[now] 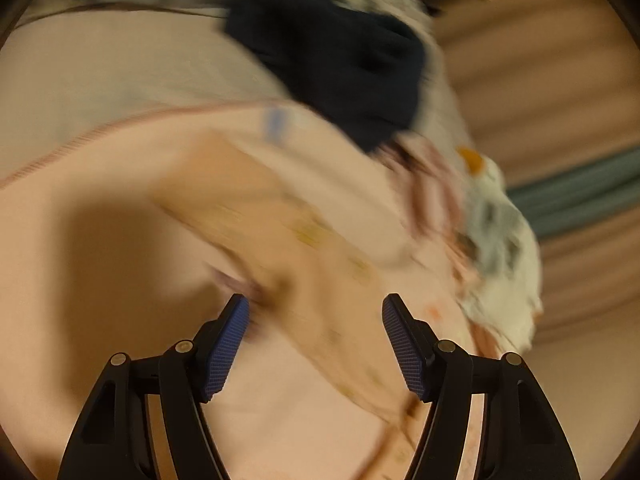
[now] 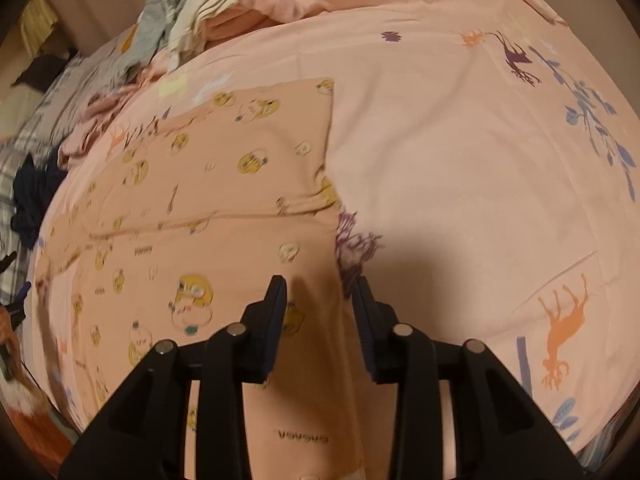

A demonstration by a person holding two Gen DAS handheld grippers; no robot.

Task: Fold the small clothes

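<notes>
In the left wrist view, all is blurred. We see the left claw (image 1: 316,344) with its jaws wide apart and nothing pressed between them, above a peach garment (image 1: 280,216) on the pink bed sheet (image 1: 100,80). A dark cloth (image 1: 340,68) lies further away.

In the right wrist view, the right claw (image 2: 320,312) stands narrowly open over the garment's right edge, gripping nothing. The garment lies flat on the sheet. A pile of clothes (image 2: 208,12) sits at the far side.

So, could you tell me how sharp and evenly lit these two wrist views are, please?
Left wrist view: heavy motion smear over the dark garment and bedding, only the left gripper crisp, shadow at lower left. Right wrist view: mostly sharp, the peach printed garment readable, strong fisheye bulge, the right gripper casting a shadow on the bedsheet.
</notes>
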